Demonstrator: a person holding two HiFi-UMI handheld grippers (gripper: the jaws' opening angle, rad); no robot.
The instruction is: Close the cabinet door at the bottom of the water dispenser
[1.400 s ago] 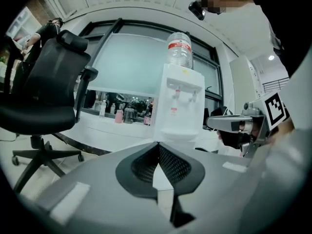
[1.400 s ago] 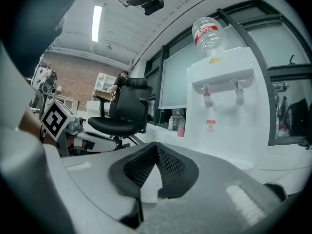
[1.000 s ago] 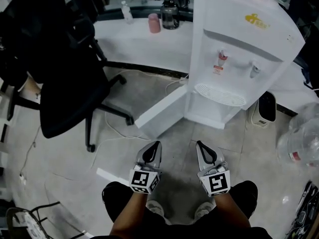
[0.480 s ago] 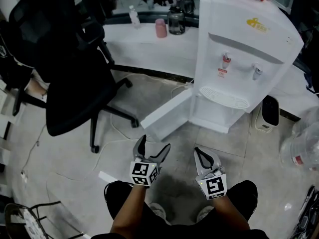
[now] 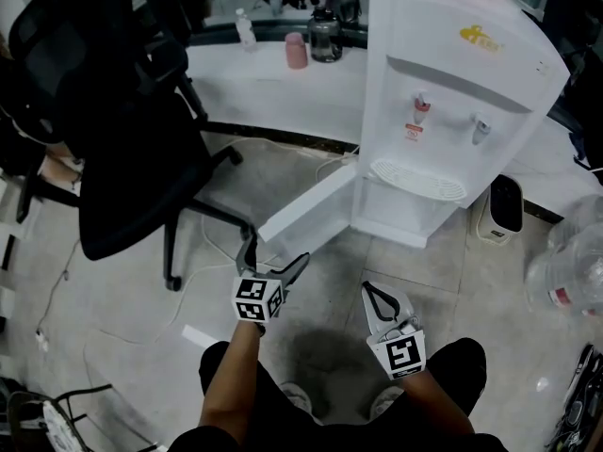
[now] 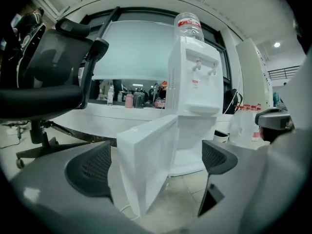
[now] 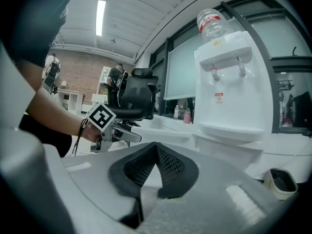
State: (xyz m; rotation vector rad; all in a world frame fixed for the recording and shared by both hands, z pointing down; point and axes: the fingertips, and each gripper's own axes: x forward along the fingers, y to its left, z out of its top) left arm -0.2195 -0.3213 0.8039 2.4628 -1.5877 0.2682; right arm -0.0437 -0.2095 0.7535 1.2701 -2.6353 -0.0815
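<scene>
Fingers (image 6: 90,167) of the left gripper (image 5: 275,257) stand spread wide, having just been opening, and grasp nothing. In the left gripper view the door's free edge shows in the gap between them, ahead of the pads and untouched. The right gripper (image 5: 375,293) has its jaws closed together with nothing between them.

Water dispenser (image 5: 452,92): white, upright against the far counter, with a bottle on top.

Office chair (image 5: 122,158): black, to the left of the door and apart from it.

Cabinet door (image 5: 306,210): at the base of the dispenser, and open. In the head view it hangs from the left side of the base and is swung out over the floor. Its long axis runs from the hinge down and left toward the person, ending at the free edge (image 5: 267,231).

Governing relation: the free edge lies just ahead of the left fingertips, near but apart. The right gripper sits well off to the side, facing the dispenser's front rather than the door, so the left hand is the nearer one.

Assessment: closing requires the free edge to be carried rightward in the head view, back against the dispenser's front. With the jaws lined up on that edge, a short advance would let them pinch it or bear on the chair-side face.
</scene>
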